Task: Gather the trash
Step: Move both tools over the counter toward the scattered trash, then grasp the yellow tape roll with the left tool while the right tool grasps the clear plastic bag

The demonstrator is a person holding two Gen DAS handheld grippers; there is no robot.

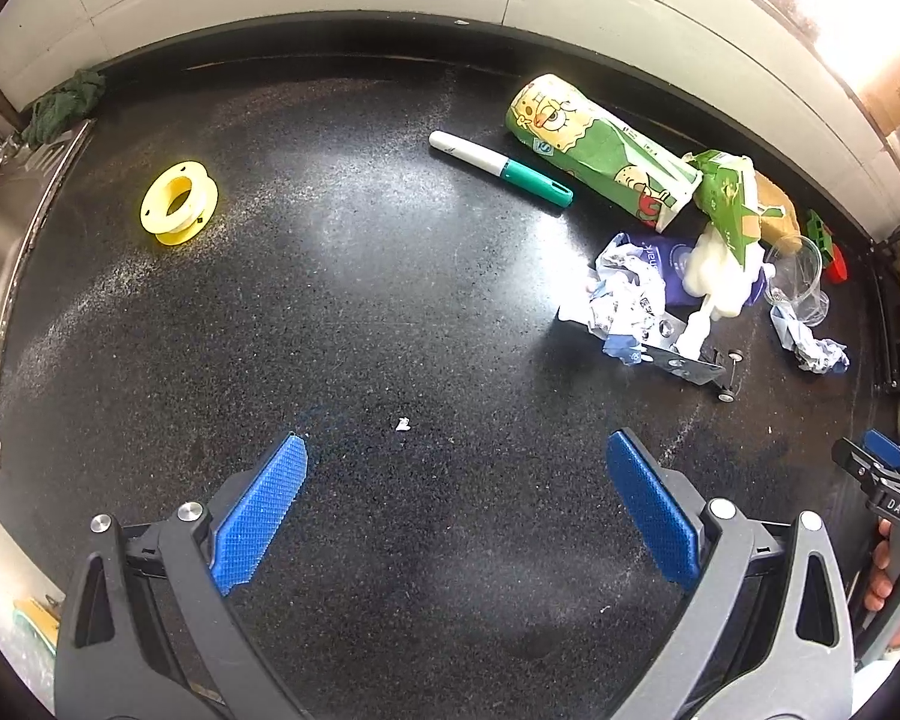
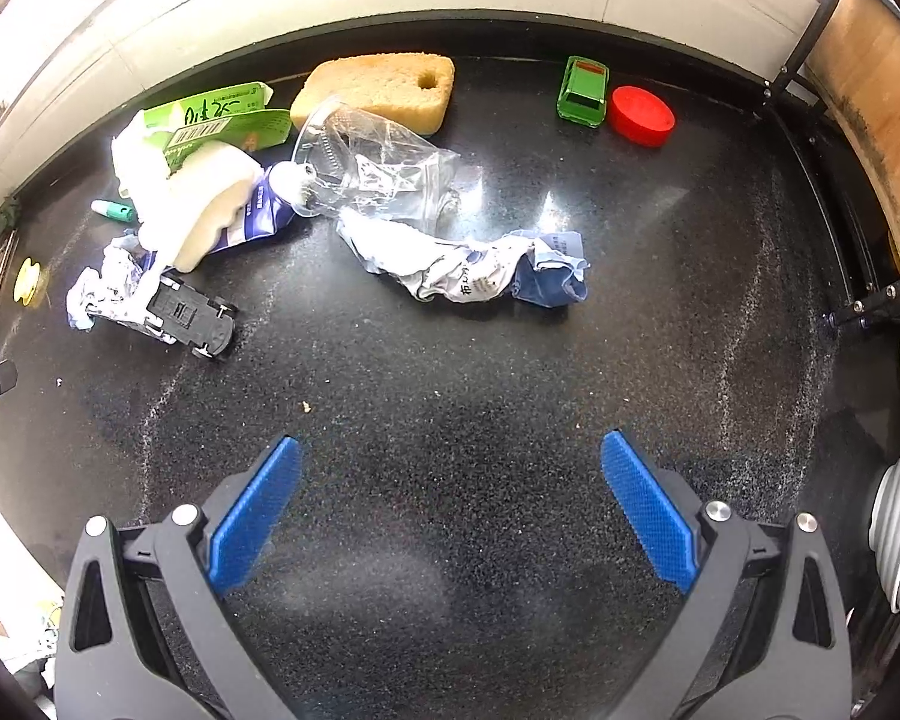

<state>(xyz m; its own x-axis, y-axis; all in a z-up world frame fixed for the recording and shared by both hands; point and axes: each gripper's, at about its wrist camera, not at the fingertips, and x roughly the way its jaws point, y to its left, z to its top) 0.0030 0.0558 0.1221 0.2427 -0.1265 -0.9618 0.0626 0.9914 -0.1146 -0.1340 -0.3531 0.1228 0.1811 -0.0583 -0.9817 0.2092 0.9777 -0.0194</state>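
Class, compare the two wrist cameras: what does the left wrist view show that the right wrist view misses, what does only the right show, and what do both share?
Only the left wrist view shows the SpongeBob carton and the sink edge.

Only the right shows the whole sponge and red cap unobstructed.

Both share the countertop, yellow spool, overturned toy car, crushed clear cup and crumpled wrapper.

Crumpled blue-white wrapper (image 2: 474, 270), crushed clear cup (image 2: 372, 168), possibly touching
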